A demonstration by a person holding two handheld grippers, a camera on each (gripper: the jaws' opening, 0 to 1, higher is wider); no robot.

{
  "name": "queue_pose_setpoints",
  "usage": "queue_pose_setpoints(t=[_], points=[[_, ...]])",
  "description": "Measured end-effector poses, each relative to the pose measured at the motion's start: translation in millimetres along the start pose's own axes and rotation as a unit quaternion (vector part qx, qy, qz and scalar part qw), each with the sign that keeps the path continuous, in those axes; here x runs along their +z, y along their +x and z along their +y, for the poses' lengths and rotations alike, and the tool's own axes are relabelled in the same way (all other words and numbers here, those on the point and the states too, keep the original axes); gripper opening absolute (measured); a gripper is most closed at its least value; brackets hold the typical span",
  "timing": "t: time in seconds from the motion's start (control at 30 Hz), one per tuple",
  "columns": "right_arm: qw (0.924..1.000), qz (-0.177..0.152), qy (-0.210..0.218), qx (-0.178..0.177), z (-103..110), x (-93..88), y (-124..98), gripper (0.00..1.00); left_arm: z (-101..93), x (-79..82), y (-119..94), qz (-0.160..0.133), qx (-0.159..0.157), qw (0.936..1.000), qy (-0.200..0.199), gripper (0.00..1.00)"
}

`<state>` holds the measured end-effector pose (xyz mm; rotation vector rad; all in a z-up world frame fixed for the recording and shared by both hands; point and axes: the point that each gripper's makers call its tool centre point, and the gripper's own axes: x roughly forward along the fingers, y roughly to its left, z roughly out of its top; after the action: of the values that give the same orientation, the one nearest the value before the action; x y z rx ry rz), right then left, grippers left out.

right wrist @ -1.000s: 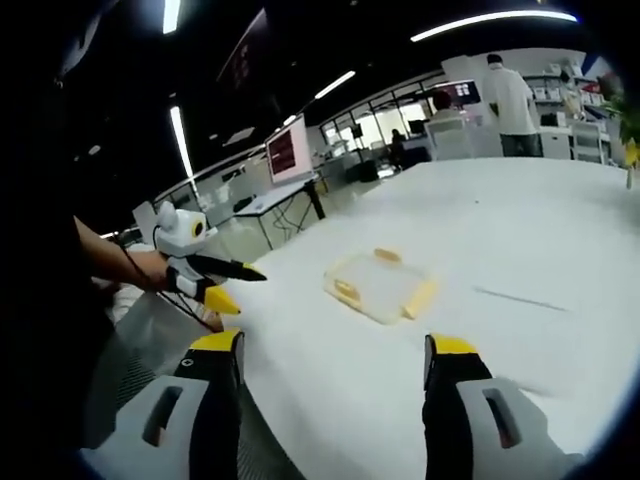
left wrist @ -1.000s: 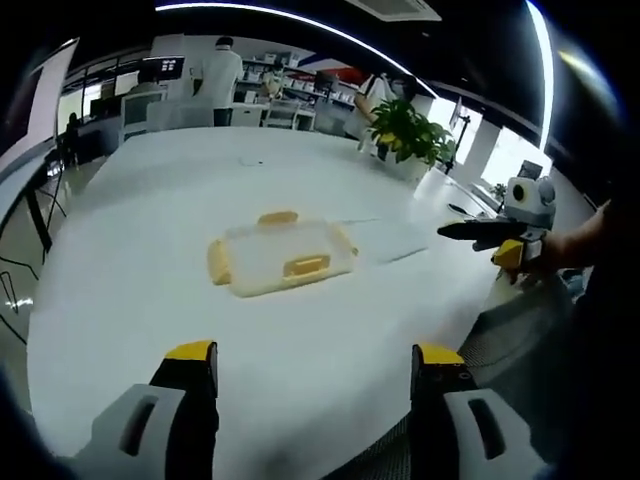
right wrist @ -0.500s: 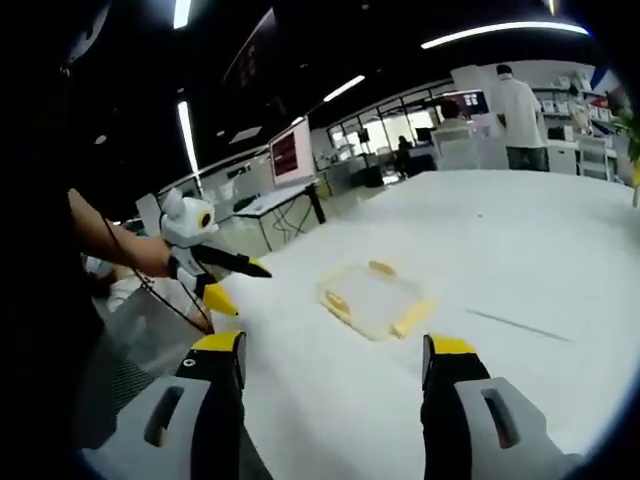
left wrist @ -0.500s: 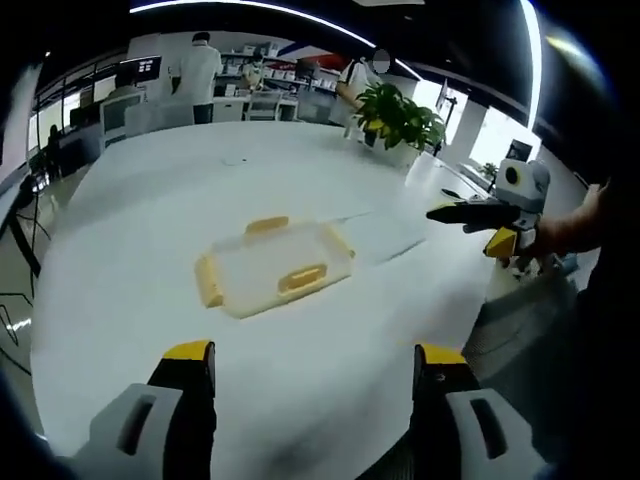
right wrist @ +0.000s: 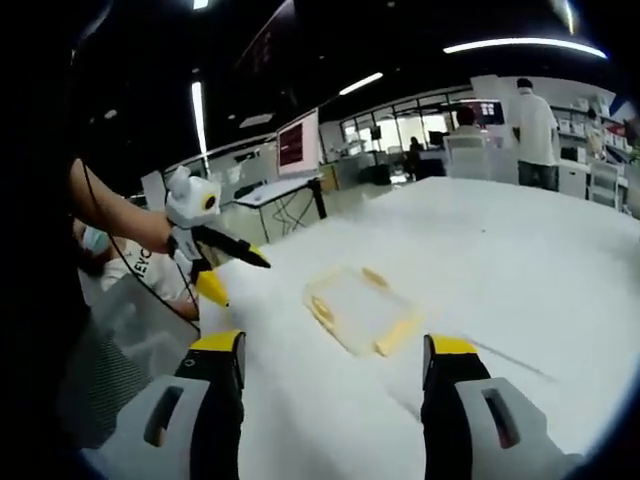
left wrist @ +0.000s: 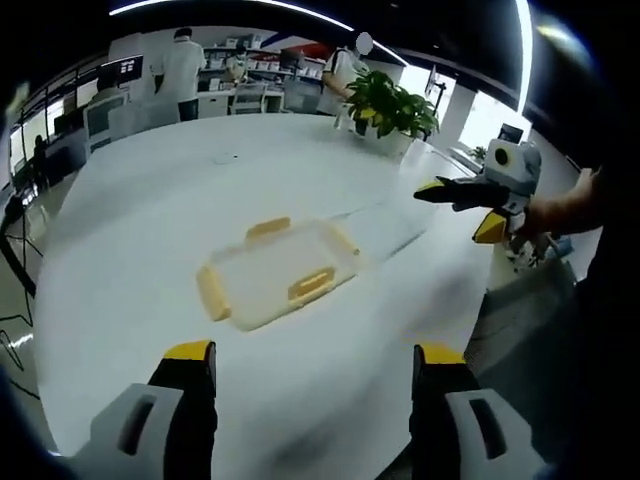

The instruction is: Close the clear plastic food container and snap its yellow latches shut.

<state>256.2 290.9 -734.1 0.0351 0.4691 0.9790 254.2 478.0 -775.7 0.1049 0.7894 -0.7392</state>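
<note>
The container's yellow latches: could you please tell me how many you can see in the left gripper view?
4: one on the far edge, one on the near edge, one at the left end, one at the right end of the container. None looks hidden.

Right tool (right wrist: 335, 360) at bottom, jaws spread wide, yellow-tipped, nothing between them. Ahead, clear plastic container (right wrist: 360, 309) with yellow latches (right wrist: 322, 312) flat on white surface (right wrist: 520, 260), near its front edge. Left tool (right wrist: 222, 265) held by hand (right wrist: 150, 235) at left, above surface edge, jaws apart, clear of container. Person (right wrist: 535, 130) standing far behind surface.
</note>
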Motion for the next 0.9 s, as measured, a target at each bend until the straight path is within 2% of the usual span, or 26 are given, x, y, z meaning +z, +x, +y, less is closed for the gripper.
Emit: queue_pose_setpoints(t=[0.03, 0.1, 0.17, 0.33, 0.43, 0.7, 0.8, 0.9], points=[[1.0, 0.001, -0.001, 0.001, 0, -0.1, 1, 0.72, 2.4, 0.6, 0, -0.002, 0.003, 1.0, 0.001, 0.77], [0.9996, 0.023, -0.018, 0.003, 0, -5.8, 5, 0.71, 4.4, 1.9, 1, -0.007, 0.003, 1.0, 0.002, 0.77], [0.9994, 0.021, -0.025, 0.014, 3, -4.7, 9, 0.72, 8.5, 1.6, 3, -0.002, 0.008, 0.9998, 0.019, 0.78], [0.9989, 0.027, -0.029, 0.026, 5, -2.0, 16, 0.71, 13.3, 6.3, 7, 0.0, 0.002, 0.9998, 0.022, 0.79], [0.9988, 0.029, -0.027, 0.029, 3, -1.3, 20, 0.74, 15.9, 4.3, 12, 0.007, -0.002, 0.9997, 0.024, 0.78], [0.9958, 0.064, -0.051, 0.04, 4, -3.2, 26, 0.66, 22.9, 6.9, 22, 0.017, -0.01, 0.9988, 0.045, 0.76], [0.9955, 0.065, -0.056, 0.04, -1, -1.7, 30, 0.7, 29.6, 8.7, 23, 0.021, -0.009, 0.9982, 0.054, 0.76], [0.9939, 0.076, -0.069, 0.04, -7, -3.4, 33, 0.68, 35.2, 10.2, 24, 0.023, -0.009, 0.9979, 0.06, 0.76]])
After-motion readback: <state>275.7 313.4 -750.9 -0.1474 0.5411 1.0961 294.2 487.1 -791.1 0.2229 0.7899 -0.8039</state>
